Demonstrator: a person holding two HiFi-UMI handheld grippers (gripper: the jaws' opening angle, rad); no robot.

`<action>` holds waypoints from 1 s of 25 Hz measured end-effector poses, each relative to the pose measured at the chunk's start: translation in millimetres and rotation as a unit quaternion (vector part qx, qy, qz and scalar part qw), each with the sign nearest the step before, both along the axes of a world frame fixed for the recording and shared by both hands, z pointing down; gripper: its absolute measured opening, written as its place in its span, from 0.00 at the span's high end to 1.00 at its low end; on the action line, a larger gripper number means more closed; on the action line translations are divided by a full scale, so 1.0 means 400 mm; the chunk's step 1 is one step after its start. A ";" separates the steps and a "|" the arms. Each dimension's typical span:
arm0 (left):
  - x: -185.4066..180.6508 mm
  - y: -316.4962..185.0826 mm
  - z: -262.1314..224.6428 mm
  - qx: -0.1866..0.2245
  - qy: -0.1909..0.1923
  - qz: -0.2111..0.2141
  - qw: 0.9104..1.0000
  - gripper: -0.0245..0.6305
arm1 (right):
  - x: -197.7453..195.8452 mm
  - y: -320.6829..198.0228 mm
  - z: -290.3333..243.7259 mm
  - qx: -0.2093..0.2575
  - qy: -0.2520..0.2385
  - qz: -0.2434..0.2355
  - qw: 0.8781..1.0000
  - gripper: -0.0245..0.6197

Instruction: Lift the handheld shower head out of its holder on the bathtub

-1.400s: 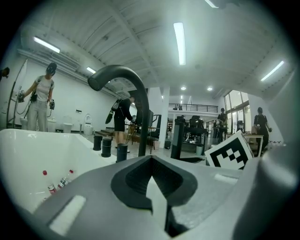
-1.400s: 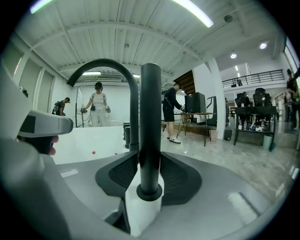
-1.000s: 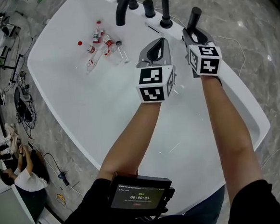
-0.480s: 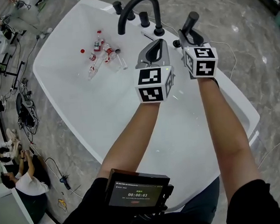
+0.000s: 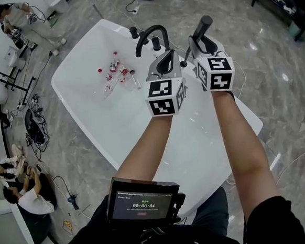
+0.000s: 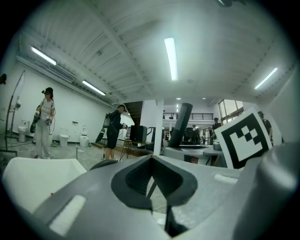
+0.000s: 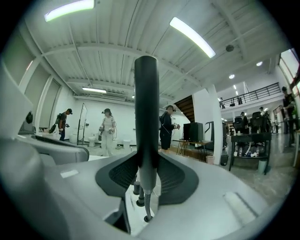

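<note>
Right gripper (image 7: 147,161) clamping shower head (image 7: 146,103), left gripper (image 6: 152,165) closed

This is a big open hall used as a test or demo space, not a home bathroom. A white bathtub (image 5: 88,103) with a black tap (image 5: 148,36) stands alone on a grey marble-look floor (image 5: 273,56), with cables (image 5: 35,130) trailing beside it and people (image 5: 18,190) sitting on the ground nearby. Toilets (image 6: 22,131) line a bare white wall. A person (image 6: 45,119) stands there with gear on. Strip lights (image 6: 171,58) hang from a ribbed ceiling. A railed mezzanine (image 7: 251,96) overlooks a surface (image 7: 187,141) carrying a monitor (image 7: 194,131).
</note>
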State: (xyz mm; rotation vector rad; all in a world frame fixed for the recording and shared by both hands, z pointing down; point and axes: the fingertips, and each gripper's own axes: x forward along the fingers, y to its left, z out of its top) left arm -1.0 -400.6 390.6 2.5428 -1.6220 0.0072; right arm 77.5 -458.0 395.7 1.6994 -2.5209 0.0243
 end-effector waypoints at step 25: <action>-0.006 0.797 -0.627 0.067 0.022 0.014 0.997 0.96 | -0.038 0.981 -0.780 0.158 -0.028 -0.099 0.982 0.72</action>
